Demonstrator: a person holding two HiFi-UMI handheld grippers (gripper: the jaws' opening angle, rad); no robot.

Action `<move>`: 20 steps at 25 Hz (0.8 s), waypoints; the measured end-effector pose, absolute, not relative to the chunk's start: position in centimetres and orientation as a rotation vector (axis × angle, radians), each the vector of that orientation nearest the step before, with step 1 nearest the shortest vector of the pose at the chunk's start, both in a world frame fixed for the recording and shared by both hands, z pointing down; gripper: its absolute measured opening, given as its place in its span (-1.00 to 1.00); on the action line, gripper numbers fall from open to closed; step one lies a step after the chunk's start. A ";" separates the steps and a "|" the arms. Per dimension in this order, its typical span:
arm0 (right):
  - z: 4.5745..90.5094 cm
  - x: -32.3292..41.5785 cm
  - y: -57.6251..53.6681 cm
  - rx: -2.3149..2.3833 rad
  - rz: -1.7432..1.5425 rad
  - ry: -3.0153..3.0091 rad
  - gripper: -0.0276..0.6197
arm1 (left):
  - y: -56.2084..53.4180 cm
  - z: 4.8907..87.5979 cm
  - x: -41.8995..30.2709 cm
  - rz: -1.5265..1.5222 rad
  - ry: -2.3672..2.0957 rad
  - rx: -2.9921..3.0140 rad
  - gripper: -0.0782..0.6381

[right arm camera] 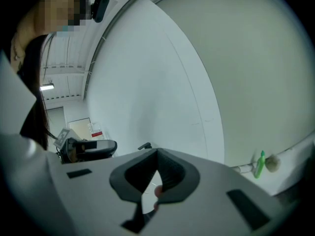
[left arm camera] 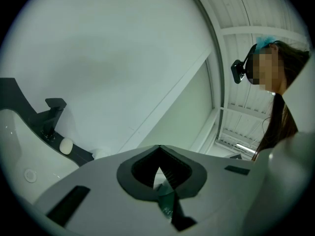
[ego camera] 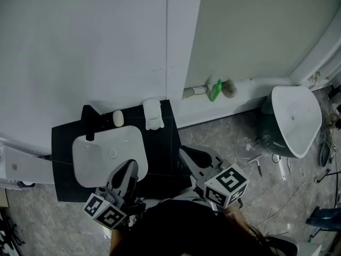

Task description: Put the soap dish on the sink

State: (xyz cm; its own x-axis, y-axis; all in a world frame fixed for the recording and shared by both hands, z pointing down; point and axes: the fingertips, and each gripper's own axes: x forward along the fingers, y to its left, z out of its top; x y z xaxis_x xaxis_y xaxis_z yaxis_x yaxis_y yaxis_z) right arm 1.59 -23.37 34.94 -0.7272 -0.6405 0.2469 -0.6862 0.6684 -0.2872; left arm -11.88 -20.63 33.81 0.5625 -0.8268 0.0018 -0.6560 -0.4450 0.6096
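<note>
The white soap dish (ego camera: 152, 113) rests on the black counter (ego camera: 165, 143) behind the white basin's (ego camera: 109, 151) right corner, against the wall. An oval white soap (ego camera: 118, 118) lies to its left, beside the black faucet (ego camera: 89, 122). My left gripper (ego camera: 130, 167) hovers over the basin's front right edge, jaws shut with nothing in them. My right gripper (ego camera: 184, 152) hangs off the counter's right side, also shut and empty. The left gripper view shows that gripper's closed jaws, with the faucet (left arm camera: 51, 116) and soap (left arm camera: 66, 145) beyond them. In the right gripper view that gripper's jaws meet too.
A green bottle (ego camera: 215, 90) (right arm camera: 259, 164) stands on the floor by a pipe along the wall. A dark bin with a white lid (ego camera: 295, 119) sits at the right. Small tools (ego camera: 256, 161) and cables lie on the stone floor nearby.
</note>
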 end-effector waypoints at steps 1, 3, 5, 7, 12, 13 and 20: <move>35.0 1.6 -23.5 1.097 0.555 -2.753 -0.85 | -20.8 33.8 -11.8 -0.399 -1.186 2.236 -0.77; 35.1 1.5 -23.7 1.093 0.565 -2.751 -0.85 | -21.1 34.0 -11.6 -0.385 -1.187 2.238 -0.77; 35.1 1.5 -23.9 1.093 0.567 -2.755 -0.85 | -21.2 34.1 -11.3 -0.363 -1.181 2.248 -0.77; 35.0 1.4 -23.9 1.089 0.565 -2.763 -0.86 | -21.2 34.3 -11.1 -0.344 -1.181 2.257 -0.77; 34.8 1.2 -24.2 1.082 0.572 -2.787 -0.86 | -21.2 34.9 -11.0 -0.318 -1.184 2.241 -0.77; 34.7 1.1 -24.2 1.080 0.573 -2.793 -0.86 | -21.2 35.0 -11.0 -0.314 -1.185 2.240 -0.77; 35.3 0.4 -24.4 1.075 0.566 -2.783 -0.86 | -21.5 36.3 -12.2 -0.400 -1.166 2.089 -0.77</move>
